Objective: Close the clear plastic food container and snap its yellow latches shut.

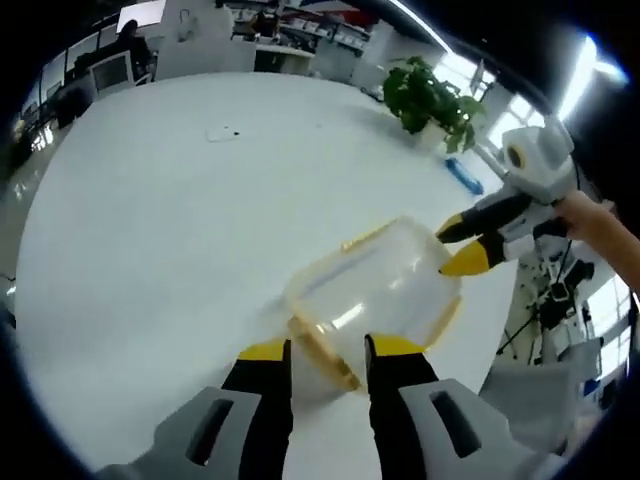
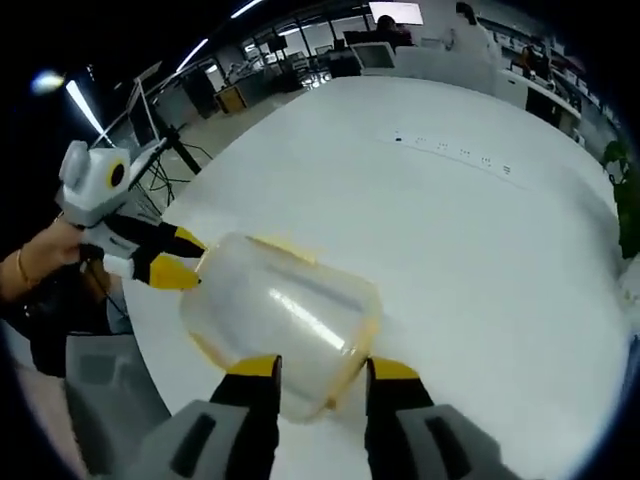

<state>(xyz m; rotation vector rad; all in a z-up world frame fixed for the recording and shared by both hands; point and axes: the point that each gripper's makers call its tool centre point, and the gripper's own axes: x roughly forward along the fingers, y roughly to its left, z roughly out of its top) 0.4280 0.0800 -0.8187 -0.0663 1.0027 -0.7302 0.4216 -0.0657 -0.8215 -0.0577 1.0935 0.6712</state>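
You've got the clear plastic food container with yellow latches (image 1: 375, 292) lying tipped on its side on the big white round table (image 1: 170, 230), sitting right between your two grippers, and nothing can be made out inside it. In the left gripper view a yellow latch strip (image 1: 325, 352) runs along its near edge, just between your jaw tips; in the right gripper view the container (image 2: 280, 320) bulges toward you with yellow trim down its right edge.

Around it, the tabletop stretches away wide and white. There's a leafy green potted plant (image 1: 432, 98) at the far edge, a small blue object (image 1: 463, 176) lying near it, and a small flat white item (image 1: 220, 133) further out. Beyond the table sits an office with desks, monitors and long ceiling lights, and a person (image 1: 130, 40) sits at a desk in the distance.

Your left gripper (image 1: 328, 352) has its yellow-tipped black jaws parted narrowly, tips right at the container's near rim, gripping nothing. Your right gripper (image 2: 322, 370) is parted about the same, tips against the container's rounded side. In the left gripper view, that right gripper (image 1: 462, 245) comes in from the right with its yellow tips touching the container's far end
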